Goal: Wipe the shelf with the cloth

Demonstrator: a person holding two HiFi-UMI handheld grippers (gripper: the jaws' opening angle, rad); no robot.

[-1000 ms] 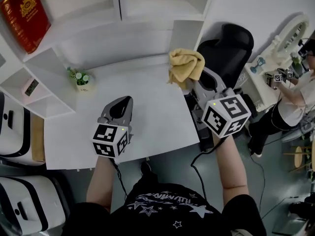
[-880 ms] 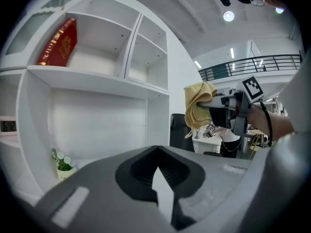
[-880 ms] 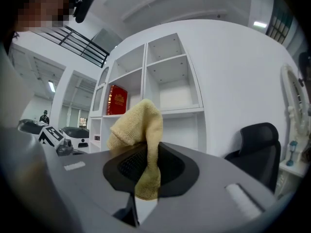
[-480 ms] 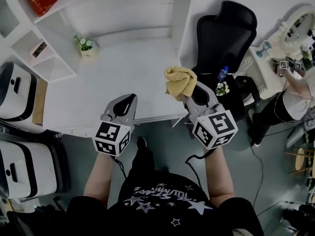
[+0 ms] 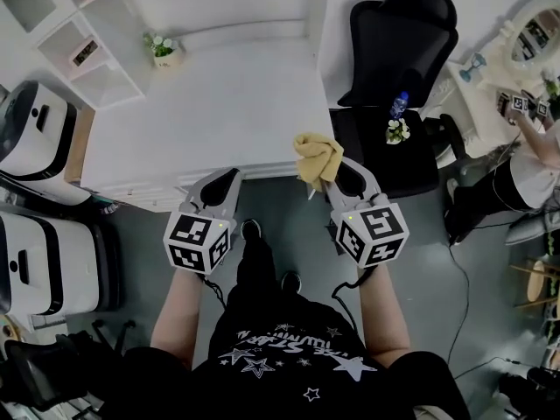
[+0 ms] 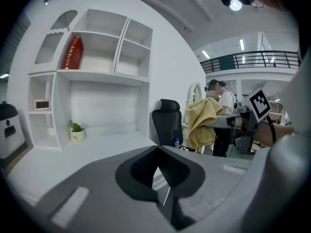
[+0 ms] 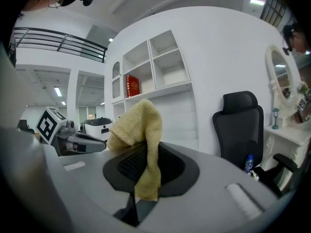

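Observation:
The yellow cloth hangs bunched from my right gripper, which is shut on it just past the white desk's front edge. In the right gripper view the cloth drapes over the jaws, with the white shelf unit far behind. My left gripper hovers at the same front edge, jaws shut with nothing between them. In the left gripper view the shelf unit stands across the desk, and the cloth shows at the right.
A small potted plant and a red book sit in the shelf unit. A black office chair with a water bottle stands to the right. Two white machines stand left. A person works at far right.
Both grippers have drawn back from above the desk to its front edge, away from the shelf. The cloth stays held in the right gripper. The left gripper stays shut and empty.

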